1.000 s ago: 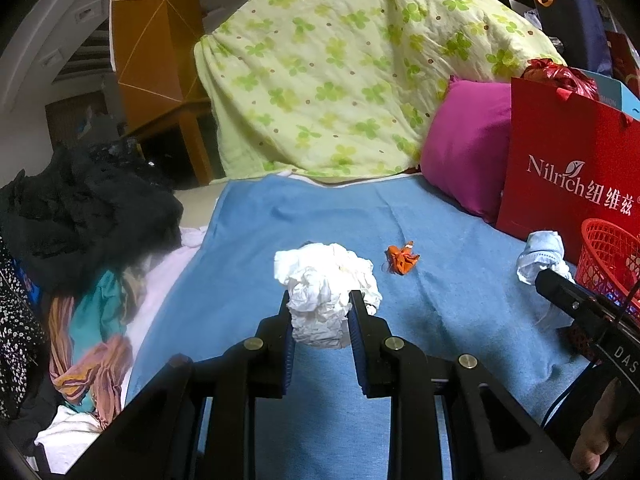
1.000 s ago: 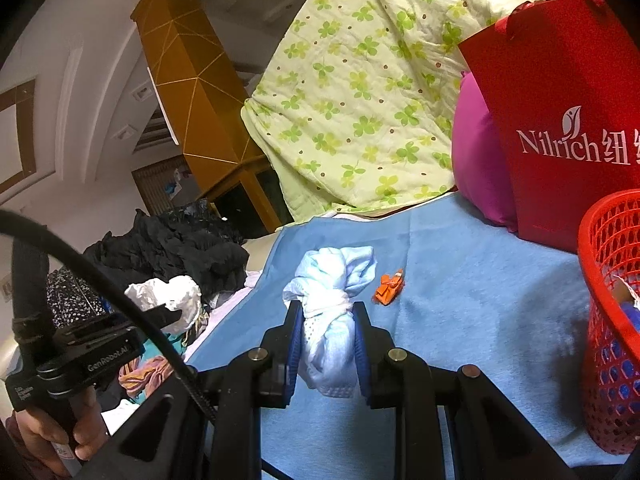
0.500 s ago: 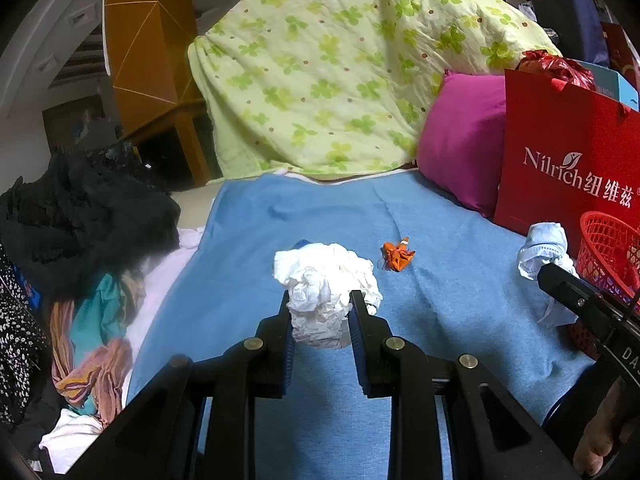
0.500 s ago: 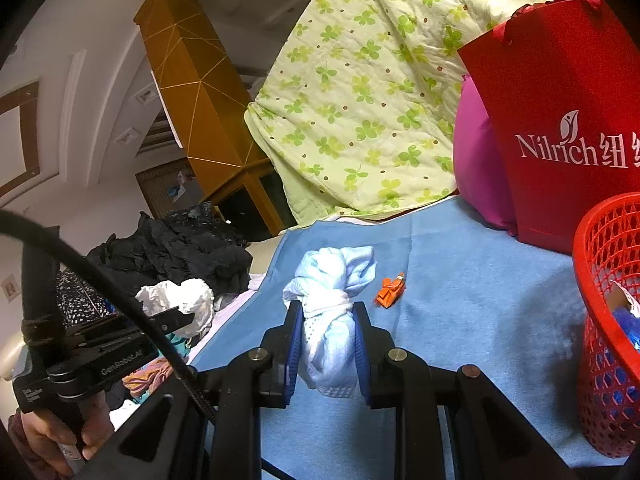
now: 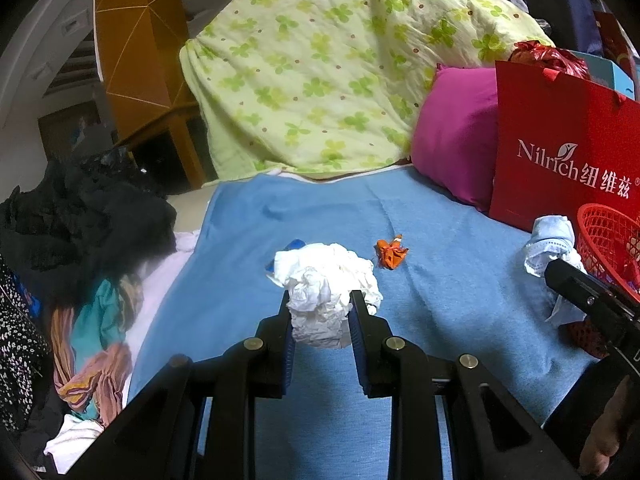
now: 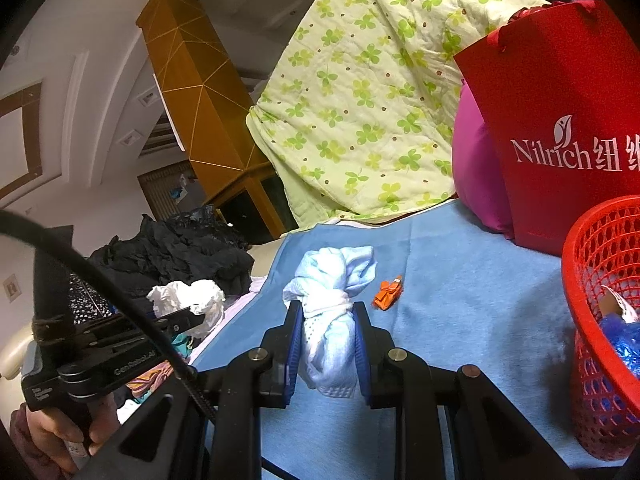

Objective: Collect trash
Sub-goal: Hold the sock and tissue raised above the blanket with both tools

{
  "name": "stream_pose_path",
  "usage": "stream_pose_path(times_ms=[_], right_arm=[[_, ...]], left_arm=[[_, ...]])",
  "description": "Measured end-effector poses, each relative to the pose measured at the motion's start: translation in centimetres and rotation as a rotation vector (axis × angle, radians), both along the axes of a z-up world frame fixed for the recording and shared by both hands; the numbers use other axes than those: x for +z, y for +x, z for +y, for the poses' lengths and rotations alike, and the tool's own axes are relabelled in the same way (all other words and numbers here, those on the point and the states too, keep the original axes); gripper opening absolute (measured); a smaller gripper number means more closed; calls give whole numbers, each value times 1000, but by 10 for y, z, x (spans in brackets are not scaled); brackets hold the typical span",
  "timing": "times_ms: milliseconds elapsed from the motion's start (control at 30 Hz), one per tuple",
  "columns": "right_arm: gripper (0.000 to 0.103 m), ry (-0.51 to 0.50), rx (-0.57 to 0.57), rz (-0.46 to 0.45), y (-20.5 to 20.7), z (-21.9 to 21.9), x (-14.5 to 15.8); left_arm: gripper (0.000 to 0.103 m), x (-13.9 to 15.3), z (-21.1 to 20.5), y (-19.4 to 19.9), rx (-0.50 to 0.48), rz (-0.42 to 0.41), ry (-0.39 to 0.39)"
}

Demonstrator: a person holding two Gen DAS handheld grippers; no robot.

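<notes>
Since a second ago little has changed: both views have edged slightly nearer the red mesh basket [image 6: 600, 320], so more of it shows at the right of the right wrist view, while each hand-held gripper keeps its load and the orange scrap [image 5: 391, 254] lies where it lay on the bed. The bed is covered by one blue blanket [image 5: 440, 300], with one green clover-print quilt [image 5: 340, 60] heaped at its head, one magenta pillow [image 5: 456, 136] beside that, and one red Nilrich paper bag [image 5: 560, 148] standing just behind the basket. A tall orange-brown cabinet [image 6: 192, 100] rises behind the bed against pale walls, and a pile of black and coloured clothes [image 5: 80, 240] lies along the bed's left side. There are two hand-held grippers and three loose pieces of trash in view. The left hand-held gripper [image 5: 320, 320] is clamped on a crumpled white paper wad [image 5: 324, 280], held above the blanket near the middle of the bed. The right hand-held gripper [image 6: 326, 336] is clamped on a bunched light-blue cloth [image 6: 332, 280], held above the blanket just left of the basket. The basket already holds some blue and white scraps, too small to identify.
</notes>
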State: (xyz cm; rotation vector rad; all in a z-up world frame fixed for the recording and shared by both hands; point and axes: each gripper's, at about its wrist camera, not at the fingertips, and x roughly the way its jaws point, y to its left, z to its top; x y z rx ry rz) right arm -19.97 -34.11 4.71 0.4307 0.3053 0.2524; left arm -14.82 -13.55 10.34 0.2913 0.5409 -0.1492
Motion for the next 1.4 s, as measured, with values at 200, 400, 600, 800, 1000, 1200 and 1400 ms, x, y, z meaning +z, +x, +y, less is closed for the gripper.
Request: stream_pose_path(times_ms=[200,400,600,800,1000,1200,1400], right_arm=[[25,-8,3,-17,-7,-1,2],[25,-8,14,-30,-9,-3,3],[25,-6,20,-35,-8,-4,2],[25,-1,19,-35,-9,-5,2],[26,37,26,-30,-12,-8,8],[26,26,6,-30,-24,-7,26],[25,32,-11,-61,-44,-13,51]], left_arm=[[27,0,-3,0,-10,0,9],[27,1,0,1,-21,2,17],[27,3,-5,-2,-28,-10,23],[27,10,-4,-12,-38,-33,20],[27,21,-7,-20,-47,-55,9],[27,32,-10,-27,-58,-80,-2],[28,41,-15,-34,-71,-96,-11]])
